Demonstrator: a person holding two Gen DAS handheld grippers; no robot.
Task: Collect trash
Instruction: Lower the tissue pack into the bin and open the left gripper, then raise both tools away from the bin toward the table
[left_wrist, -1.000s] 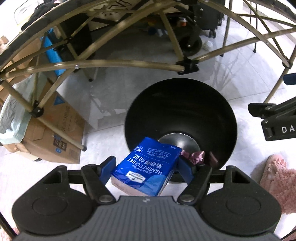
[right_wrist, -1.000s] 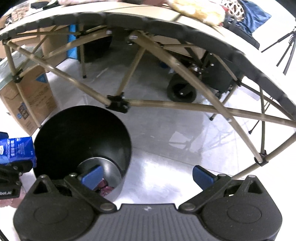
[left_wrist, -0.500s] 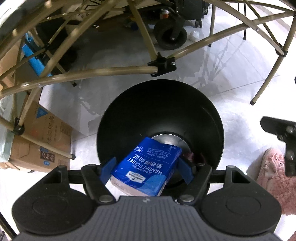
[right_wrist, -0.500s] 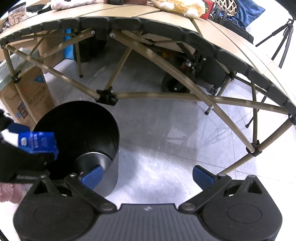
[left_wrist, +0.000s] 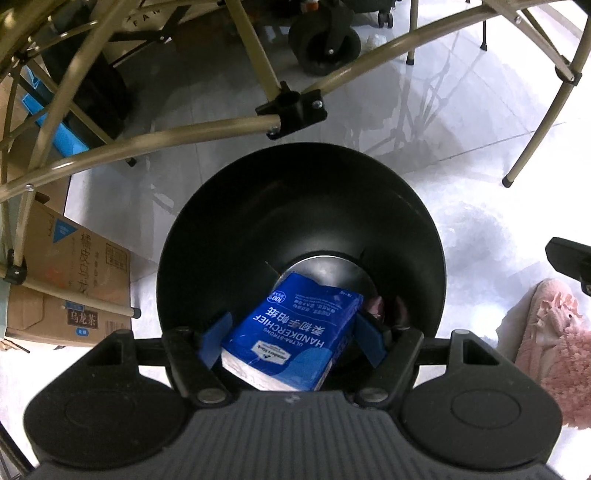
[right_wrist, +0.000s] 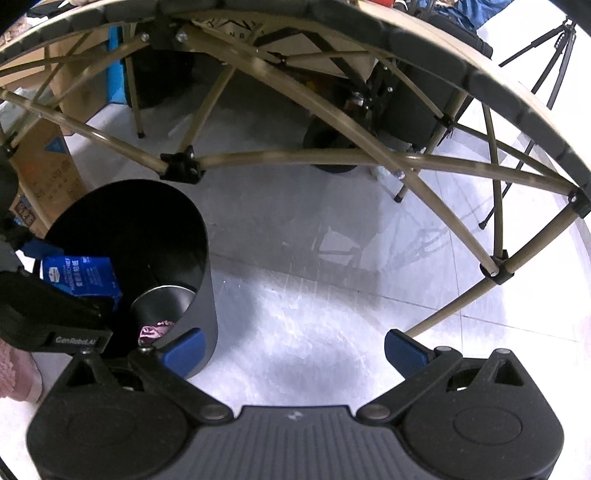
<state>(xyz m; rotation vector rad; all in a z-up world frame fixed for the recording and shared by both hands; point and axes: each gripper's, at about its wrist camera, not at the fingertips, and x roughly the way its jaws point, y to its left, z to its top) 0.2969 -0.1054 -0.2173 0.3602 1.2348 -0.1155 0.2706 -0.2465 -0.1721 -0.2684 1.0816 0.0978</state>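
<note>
Left hand-held gripper (left_wrist: 293, 341) grips tissue pack (left_wrist: 295, 332); right (right_wrist: 293, 349) empty.

right gripper (right_wrist: 291, 350): jaws apart, empty | tissue pack (right_wrist: 79, 277) over black bin (right_wrist: 199, 258)

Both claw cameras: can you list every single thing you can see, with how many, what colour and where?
tissue pack: one, blue, between the left claw's fingers, over the bin's mouth
bin: one, black, round, on the floor by the table legs
crumpled scrap: one, pink, down inside the bin
table legs: several, tan with black joints, crossing above the bin
cardboard box: one, brown, on the floor left of the bin
wheel: one, black, under the table
tripod: one, black, far right
fluffy slipper: one, pink, right of the bin
left claw: one, black with blue pads, gripping the pack
right claw: one, black with blue pads, open, empty
</note>
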